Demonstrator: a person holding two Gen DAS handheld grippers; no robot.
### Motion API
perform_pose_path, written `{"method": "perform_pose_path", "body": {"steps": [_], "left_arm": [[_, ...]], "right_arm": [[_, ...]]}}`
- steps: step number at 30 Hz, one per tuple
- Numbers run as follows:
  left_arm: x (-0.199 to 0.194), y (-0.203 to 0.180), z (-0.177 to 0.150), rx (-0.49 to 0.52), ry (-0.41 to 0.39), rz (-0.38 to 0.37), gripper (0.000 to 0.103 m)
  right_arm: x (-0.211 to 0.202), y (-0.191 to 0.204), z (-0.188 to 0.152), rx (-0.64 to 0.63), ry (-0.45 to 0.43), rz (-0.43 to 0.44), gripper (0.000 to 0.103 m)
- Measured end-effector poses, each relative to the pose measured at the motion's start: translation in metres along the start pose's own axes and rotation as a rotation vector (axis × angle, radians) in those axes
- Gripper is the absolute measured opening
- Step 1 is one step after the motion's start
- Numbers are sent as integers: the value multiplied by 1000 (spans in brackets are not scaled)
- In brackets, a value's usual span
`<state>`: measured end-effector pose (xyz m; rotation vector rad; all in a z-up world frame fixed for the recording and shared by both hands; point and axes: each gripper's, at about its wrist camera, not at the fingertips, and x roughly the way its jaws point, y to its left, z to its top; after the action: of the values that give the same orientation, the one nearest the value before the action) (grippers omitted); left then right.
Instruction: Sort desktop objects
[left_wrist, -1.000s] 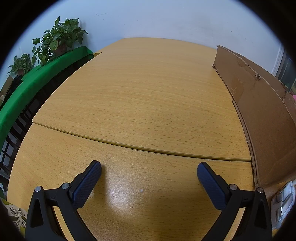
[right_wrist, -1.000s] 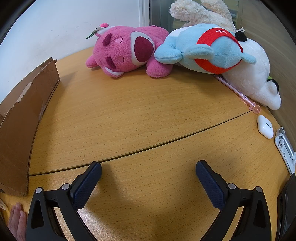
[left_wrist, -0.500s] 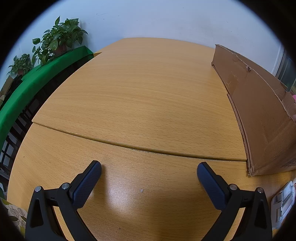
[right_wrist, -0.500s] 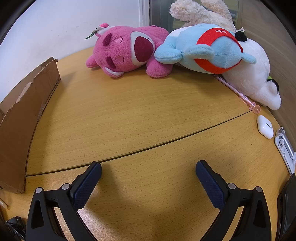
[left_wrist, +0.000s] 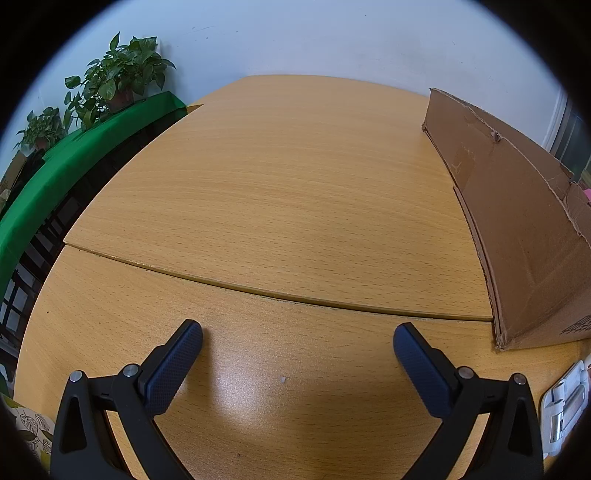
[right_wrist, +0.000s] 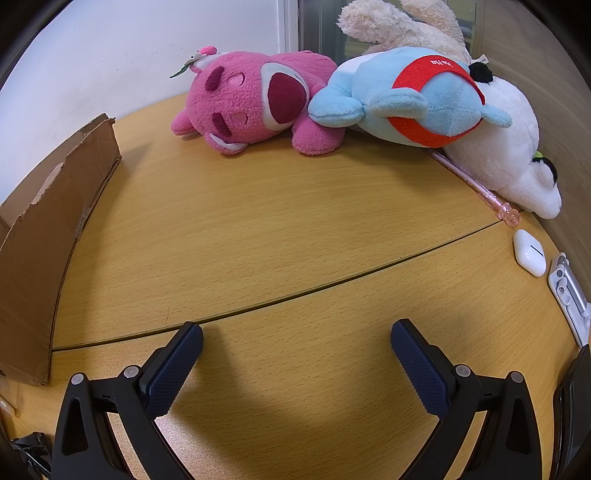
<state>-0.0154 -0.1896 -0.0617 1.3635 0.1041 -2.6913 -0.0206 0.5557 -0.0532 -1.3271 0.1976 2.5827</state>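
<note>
Upside-down white lettering, illegible, on red band (right_wrist: 436, 68)

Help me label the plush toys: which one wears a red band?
The light blue plush, lying between the pink plush and the white plush; only it has a red band around it.

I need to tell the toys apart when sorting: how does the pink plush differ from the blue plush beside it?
The pink plush is fuzzy pink with dark maroon patches and a small flower on its head; the blue plush is smooth light blue with a red band. The pink plush lies directly on the table, while the blue plush leans against a white plush. Both lie on their sides at the table's far edge, touching each other.
</note>
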Motion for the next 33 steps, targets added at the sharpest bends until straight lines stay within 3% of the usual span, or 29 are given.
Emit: {"method": "perform_pose_path", "body": {"steps": [16, 21, 25, 29, 33], "left_arm": [[-8, -5, -6, -6, 13, -17, 102], [-83, -33, -27, 58, -84, -171, 100], [-163, -75, -46, 126, -163, -394, 101], [-202, -124, -71, 202, -114, -571, 101], [-199, -165, -93, 268, -7, -662, 101]], "right_arm": [[1, 0, 1, 0, 0, 0, 103], [0, 0, 0, 0, 0, 0, 103], [0, 0, 0, 0, 0, 0, 103], [0, 0, 0, 0, 0, 1, 103], [0, 0, -1, -1, -1, 1, 103]]}}
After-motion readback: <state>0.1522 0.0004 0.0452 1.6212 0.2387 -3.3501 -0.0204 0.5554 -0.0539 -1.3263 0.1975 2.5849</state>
